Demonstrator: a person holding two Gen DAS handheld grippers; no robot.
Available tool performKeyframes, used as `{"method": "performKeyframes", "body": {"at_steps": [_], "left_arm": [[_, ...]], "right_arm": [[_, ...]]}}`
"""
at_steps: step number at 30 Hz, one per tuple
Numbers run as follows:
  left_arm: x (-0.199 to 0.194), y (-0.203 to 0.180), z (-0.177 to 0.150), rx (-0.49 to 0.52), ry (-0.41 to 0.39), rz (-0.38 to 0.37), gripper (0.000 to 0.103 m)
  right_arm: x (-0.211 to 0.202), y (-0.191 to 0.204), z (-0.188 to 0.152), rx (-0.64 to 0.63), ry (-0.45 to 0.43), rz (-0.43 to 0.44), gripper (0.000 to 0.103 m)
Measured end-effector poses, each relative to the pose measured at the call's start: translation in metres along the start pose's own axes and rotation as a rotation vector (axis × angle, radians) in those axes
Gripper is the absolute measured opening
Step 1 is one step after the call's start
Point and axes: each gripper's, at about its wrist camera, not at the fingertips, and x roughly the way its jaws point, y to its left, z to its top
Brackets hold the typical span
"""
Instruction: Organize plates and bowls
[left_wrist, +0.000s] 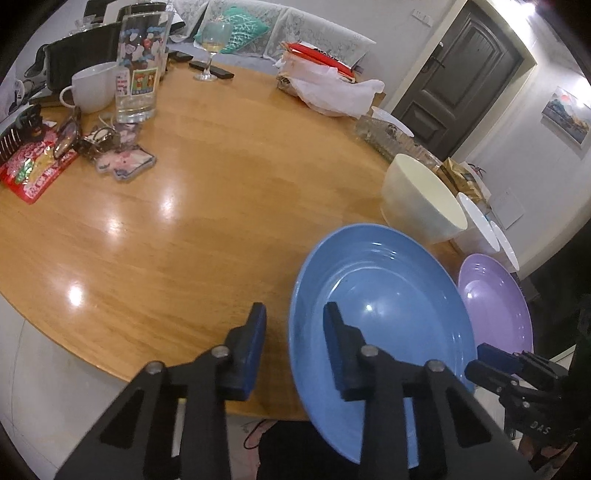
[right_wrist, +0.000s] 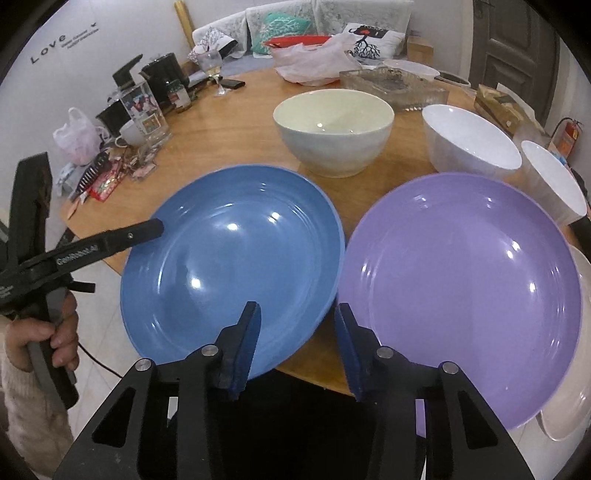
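A blue plate (right_wrist: 232, 266) and a purple plate (right_wrist: 461, 295) lie side by side at the near edge of the round wooden table (right_wrist: 258, 110). Behind them stand a cream bowl (right_wrist: 332, 133) and two white bowls (right_wrist: 469, 147). A pale plate (right_wrist: 576, 398) peeks out under the purple plate's right side. My right gripper (right_wrist: 297, 317) is open, above the gap between the two plates. My left gripper (left_wrist: 293, 317) is open, straddling the blue plate's (left_wrist: 380, 306) left rim. The purple plate (left_wrist: 495, 310) and cream bowl (left_wrist: 421, 199) show to the right.
The far left of the table holds a printed glass (left_wrist: 142, 66), a white mug (left_wrist: 92, 86), a wine glass (left_wrist: 214, 40), snack packets (left_wrist: 33, 173) and keyrings. A plastic bag (left_wrist: 328, 88) and a glass tray (right_wrist: 391, 86) sit at the back.
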Motion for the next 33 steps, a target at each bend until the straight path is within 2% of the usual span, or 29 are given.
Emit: {"method": "performKeyframes", "body": {"at_steps": [6, 10, 14, 19, 26, 33], "left_arm": [[0.005, 0.003, 0.003, 0.009, 0.004, -0.011, 0.013], [0.008, 0.007, 0.003, 0.005, 0.003, -0.001, 0.01], [0.008, 0.01, 0.004, 0.005, -0.001, 0.003, 0.009], [0.005, 0.011, 0.006, 0.016, -0.007, 0.043, 0.009], [-0.015, 0.008, 0.013, 0.023, -0.043, 0.044, 0.009], [-0.041, -0.014, 0.022, 0.051, -0.092, 0.033, 0.009]], "right_arm": [[0.006, 0.007, 0.006, -0.014, -0.006, -0.025, 0.035], [0.013, 0.007, 0.012, -0.018, -0.003, -0.048, 0.031], [0.028, 0.004, 0.016, 0.003, 0.048, -0.047, 0.021], [0.033, 0.005, 0.019, 0.017, 0.037, -0.037, 0.017], [0.025, 0.011, 0.025, 0.009, 0.009, -0.011, 0.017], [-0.005, 0.002, 0.029, 0.016, -0.072, 0.004, 0.017]]}}
